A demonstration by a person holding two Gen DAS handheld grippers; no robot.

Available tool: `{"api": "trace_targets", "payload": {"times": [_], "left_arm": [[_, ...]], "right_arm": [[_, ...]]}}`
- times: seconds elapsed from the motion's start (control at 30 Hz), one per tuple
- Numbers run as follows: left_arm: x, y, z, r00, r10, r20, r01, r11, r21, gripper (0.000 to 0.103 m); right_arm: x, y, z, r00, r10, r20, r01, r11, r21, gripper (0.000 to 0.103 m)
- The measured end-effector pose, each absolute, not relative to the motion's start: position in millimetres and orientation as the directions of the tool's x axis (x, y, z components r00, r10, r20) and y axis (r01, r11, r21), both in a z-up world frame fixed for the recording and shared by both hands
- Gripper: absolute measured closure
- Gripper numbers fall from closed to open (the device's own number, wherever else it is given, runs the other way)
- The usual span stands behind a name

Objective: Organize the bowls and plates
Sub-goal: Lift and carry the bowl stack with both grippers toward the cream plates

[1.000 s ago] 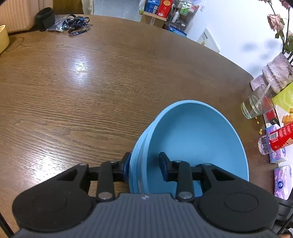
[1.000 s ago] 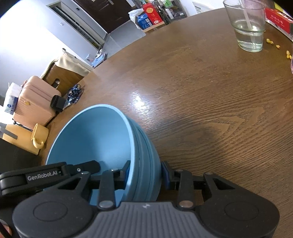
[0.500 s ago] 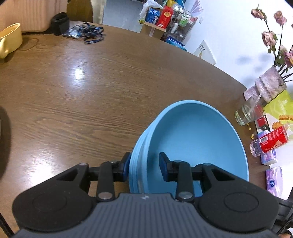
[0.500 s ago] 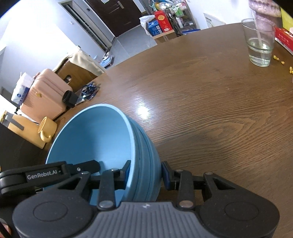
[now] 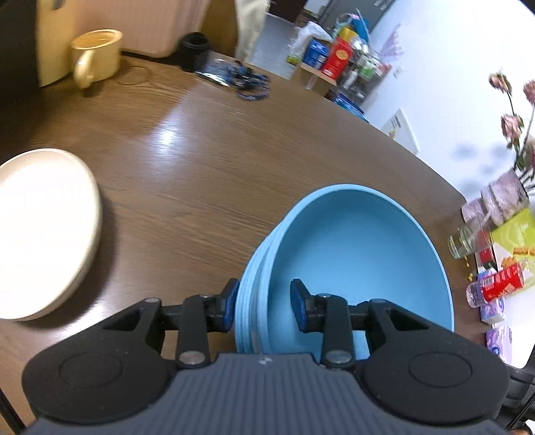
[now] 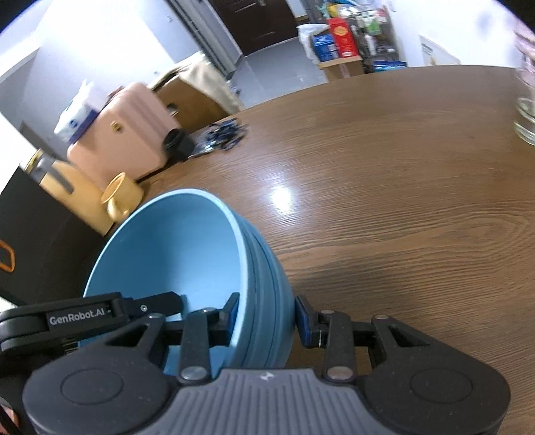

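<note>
Two claws clamp opposite rims of a stack of blue bowls [image 5: 361,254]: the left claw [image 5: 264,306] and the right claw [image 6: 267,316], one pad inside, one outside. Cream plates [image 5: 40,231] lie left on the wooden surface [image 5: 207,160].

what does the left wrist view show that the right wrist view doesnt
Only the left wrist view: the cream plates on the table, the flowers, and the red-labelled bottle.
Only the right wrist view: the pink suitcase and the dark door.
Both: the stacked blue bowls clamped at the rim, the yellow mug, and the wooden table.
</note>
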State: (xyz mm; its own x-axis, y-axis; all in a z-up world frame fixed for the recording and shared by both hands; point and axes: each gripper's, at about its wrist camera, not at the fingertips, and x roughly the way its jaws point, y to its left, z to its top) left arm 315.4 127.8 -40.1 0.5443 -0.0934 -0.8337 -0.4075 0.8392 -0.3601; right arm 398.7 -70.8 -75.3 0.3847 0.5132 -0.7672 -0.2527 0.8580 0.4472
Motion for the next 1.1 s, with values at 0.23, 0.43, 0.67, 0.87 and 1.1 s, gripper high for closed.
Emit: {"api": "trace_targets", "payload": {"times": [0.23,0.43,0.67,0.87,1.1], "left_arm": [[281,171,-33,0.558,-0.056,-0.828,-0.459,0.811,-0.364,0.070],[258,205,-28,0.574,-0.030,-0.819,-0.493,0.785,-0.375,0.070],[233,244,-22,0.586,0.002,-0.810,-0.520,0.768,-0.374,0.070],[219,277,-21,0.586,0.026,-0.810,-0.537,0.761,-0.364,0.070],[207,314,-26,0.583,0.044,-0.812,-0.564,0.740,-0.365,0.070]], "right_arm": [[377,-23,-65,0.359,0.534,-0.765,-0.321,0.841,0.436,0.070],[362,16,-57,0.346,0.549,-0.761,-0.370,0.825,0.427,0.070],[345,59,-50,0.333,0.571,-0.751,-0.412,0.804,0.428,0.070],[334,93,-49,0.321,0.589,-0.742,-0.430,0.788,0.440,0.070],[326,135,-53,0.299,0.599,-0.743,-0.456,0.773,0.441,0.070]]}}
